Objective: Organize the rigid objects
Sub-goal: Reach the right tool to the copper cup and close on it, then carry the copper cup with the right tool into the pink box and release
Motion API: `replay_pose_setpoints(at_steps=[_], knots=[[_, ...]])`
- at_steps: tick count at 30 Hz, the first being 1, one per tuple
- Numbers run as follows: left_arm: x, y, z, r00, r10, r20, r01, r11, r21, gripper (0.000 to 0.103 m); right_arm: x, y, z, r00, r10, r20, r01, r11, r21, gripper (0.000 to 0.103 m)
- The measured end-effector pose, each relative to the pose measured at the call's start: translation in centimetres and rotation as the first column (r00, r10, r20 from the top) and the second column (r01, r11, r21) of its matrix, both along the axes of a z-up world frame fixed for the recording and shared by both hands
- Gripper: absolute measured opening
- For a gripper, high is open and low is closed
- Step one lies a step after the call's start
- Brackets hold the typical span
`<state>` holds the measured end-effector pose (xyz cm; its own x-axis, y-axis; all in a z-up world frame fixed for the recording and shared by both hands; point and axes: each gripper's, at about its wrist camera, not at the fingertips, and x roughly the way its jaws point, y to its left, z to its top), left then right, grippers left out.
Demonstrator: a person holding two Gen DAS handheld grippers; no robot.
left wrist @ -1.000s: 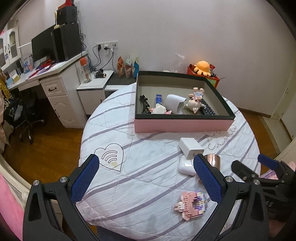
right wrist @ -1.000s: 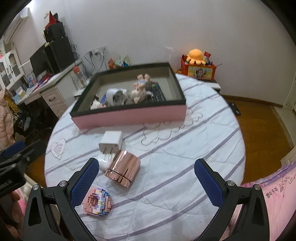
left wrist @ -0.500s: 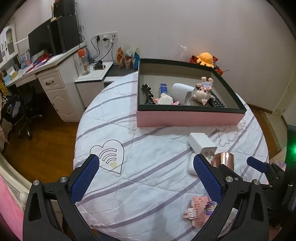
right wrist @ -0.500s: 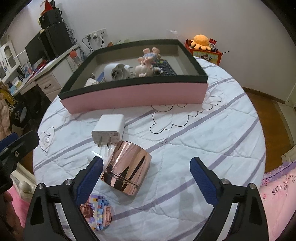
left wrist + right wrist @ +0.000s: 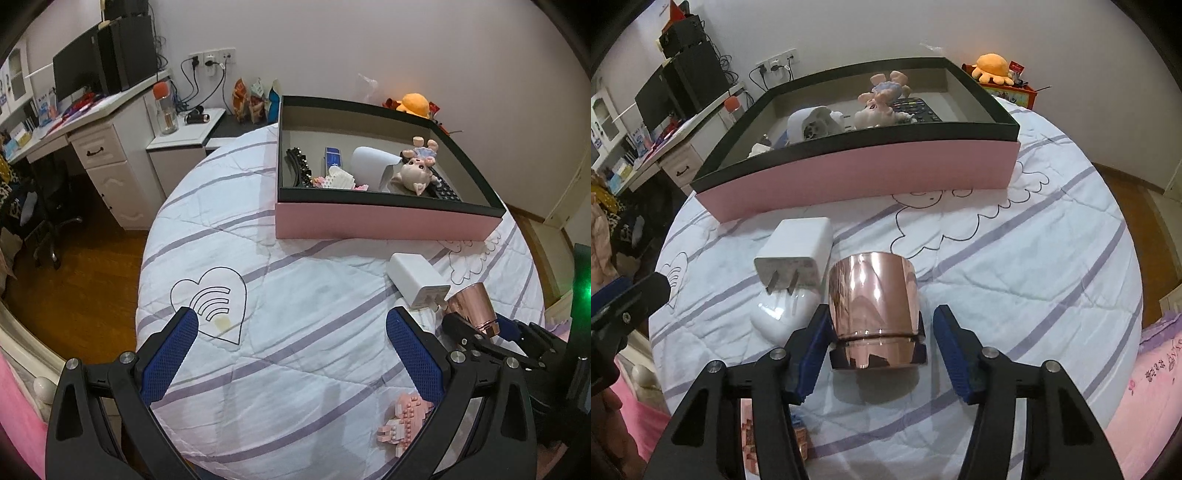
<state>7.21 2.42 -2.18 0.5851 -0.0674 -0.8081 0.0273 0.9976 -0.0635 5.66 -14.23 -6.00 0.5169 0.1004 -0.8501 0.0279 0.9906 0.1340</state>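
Underneath everything lies a round surface (image 5: 295, 258) covered in a white quilted cloth with lilac stripes and line drawings of a heart and clouds. Around it the room has a wooden floor, a pale wall, a white desk (image 5: 96, 147) with a dark monitor at the left, and an orange plush toy (image 5: 993, 66) at the back. A shallow pink box (image 5: 871, 173) with a dark rim sits at the far side, holding a pig figurine (image 5: 417, 171) and other small items. Nearer, the rose-gold cup (image 5: 873, 299), shiny and cylindrical, lies on its side just beside a white charger (image 5: 798, 251) and a white earbud case (image 5: 775, 317). The right gripper (image 5: 879, 336) is closing around the cup, one pad near touching, the other apart. The left gripper (image 5: 291, 350) hangs spread wide over bare cloth, with a pink brick figure (image 5: 402, 421) nearby.
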Motion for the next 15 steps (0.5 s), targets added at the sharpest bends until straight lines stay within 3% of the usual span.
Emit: replay_pose_setpoints(at_steps=[2, 5, 15], knots=[[0.0, -0.2, 0.0, 1.000, -0.004, 0.002, 0.004, 1.000, 0.001, 0.103, 0.3, 0.2, -0.2, 1.000, 0.010, -0.002, -0.010, 1.000, -0.011, 0.057], [0.1, -0.4, -0.1, 1.000, -0.005, 0.001, 0.005, 1.000, 0.004, 0.103, 0.3, 0.8, -0.4, 1.000, 0.027, 0.003, -0.027, 0.999, -0.029, 0.047], [0.5, -1.2, 0.2, 1.000, -0.008, 0.008, 0.008, 1.000, 0.001, 0.103, -0.1, -0.6, 1.0, 0.999, 0.023, 0.035, -0.024, 1.000, 0.018, 0.047]])
